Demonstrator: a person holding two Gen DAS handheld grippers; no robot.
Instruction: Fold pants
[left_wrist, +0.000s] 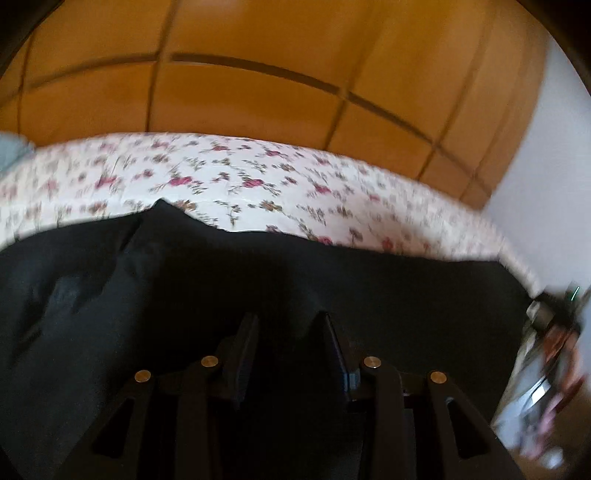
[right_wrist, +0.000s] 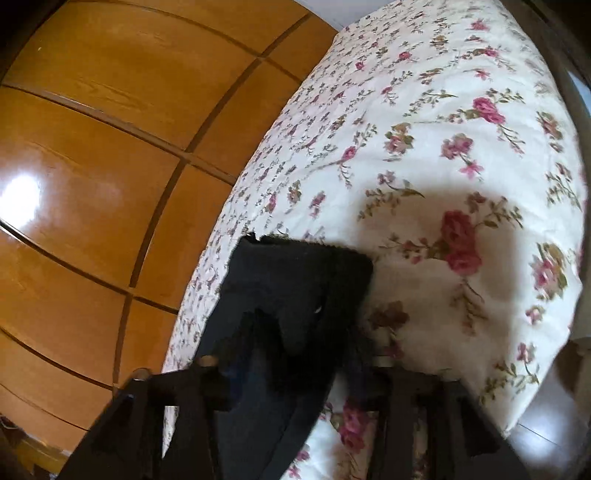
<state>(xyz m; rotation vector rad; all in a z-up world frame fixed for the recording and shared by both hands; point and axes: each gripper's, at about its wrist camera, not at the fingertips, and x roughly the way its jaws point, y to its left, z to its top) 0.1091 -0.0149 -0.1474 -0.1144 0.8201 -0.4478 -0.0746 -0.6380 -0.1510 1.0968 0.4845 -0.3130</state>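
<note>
Black pants (left_wrist: 258, 280) lie spread on a white floral bedspread (left_wrist: 229, 173). My left gripper (left_wrist: 290, 325) is low over the pants, its two black fingers close together with a fold of the black cloth pinched between them. In the right wrist view, my right gripper (right_wrist: 295, 328) is shut on an end of the pants (right_wrist: 295, 273) and holds it lifted above the bedspread (right_wrist: 443, 147), with the cloth bunched around the fingers and hanging down. The fingertips are partly hidden by the cloth.
Orange wooden wardrobe doors (left_wrist: 258, 74) stand beyond the bed, and also show in the right wrist view (right_wrist: 92, 147). A white wall (left_wrist: 546, 155) is at the right. The other gripper and hand (left_wrist: 546, 369) show blurred at the right edge. Dark floor (right_wrist: 546, 435) lies by the bed's corner.
</note>
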